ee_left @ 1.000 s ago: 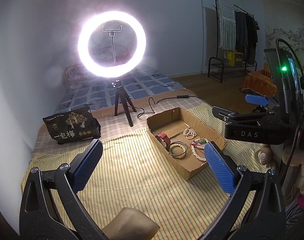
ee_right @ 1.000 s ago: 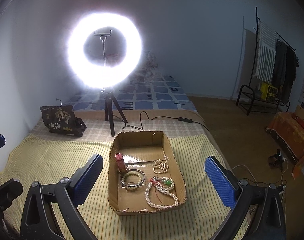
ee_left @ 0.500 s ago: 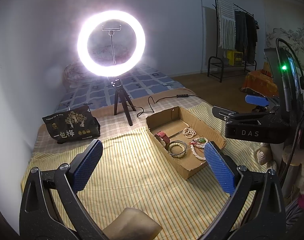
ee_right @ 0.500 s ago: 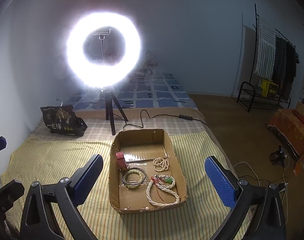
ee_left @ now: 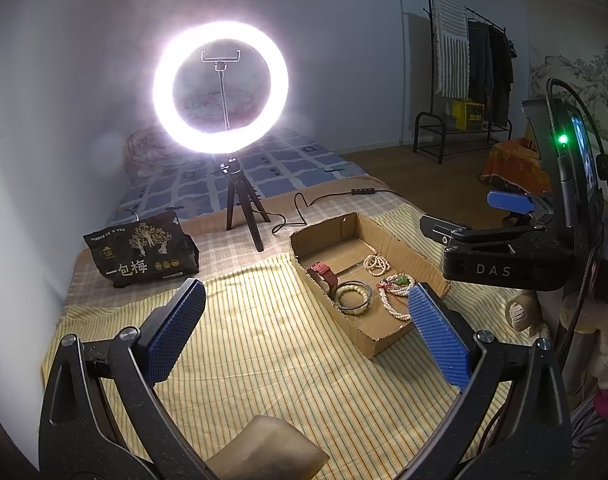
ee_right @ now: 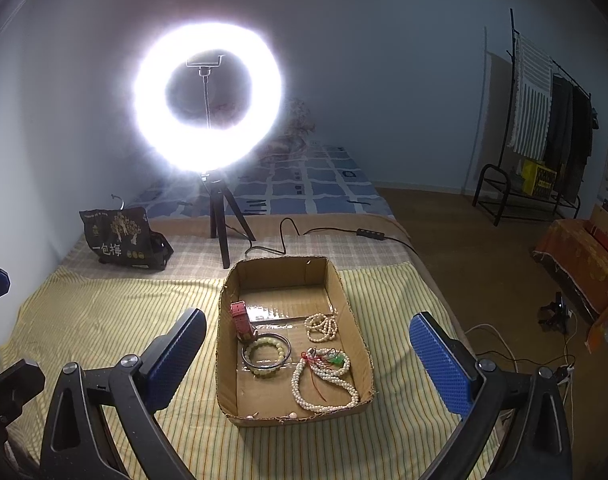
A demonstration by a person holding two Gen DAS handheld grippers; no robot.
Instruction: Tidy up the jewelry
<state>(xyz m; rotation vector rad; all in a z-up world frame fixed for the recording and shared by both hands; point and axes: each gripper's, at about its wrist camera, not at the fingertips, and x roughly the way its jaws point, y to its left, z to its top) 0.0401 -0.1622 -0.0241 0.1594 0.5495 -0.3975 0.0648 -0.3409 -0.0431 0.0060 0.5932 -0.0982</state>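
A shallow cardboard box [ee_right: 227, 316] [ee_left: 399, 334] lies on a yellow striped cloth. Inside it are a red watch [ee_right: 242, 319] [ee_left: 323, 274], a pale green bead bracelet with a dark bangle around it [ee_right: 266, 354] [ee_left: 353, 295], a small coiled pearl bracelet [ee_right: 321, 326] [ee_left: 376, 262] and a long pearl necklace with a green charm [ee_right: 323, 380] [ee_left: 395, 294]. My right gripper [ee_right: 307, 356] hangs open above the box's near half, holding nothing. My left gripper [ee_left: 305, 334] is open over the cloth, left of the box, also holding nothing. The right gripper's body [ee_left: 503, 256] shows at the right of the left wrist view.
A lit ring light on a small tripod [ee_right: 208, 100] [ee_left: 220, 88] stands behind the box, its cable [ee_right: 331, 232] trailing right. A black snack bag [ee_right: 120, 238] [ee_left: 142, 254] lies back left. The bed's edge drops to a wooden floor [ee_right: 483, 264] on the right.
The right wrist view has crept slightly forward and down toward the box. The left gripper has hardly moved. Both grippers stay open.
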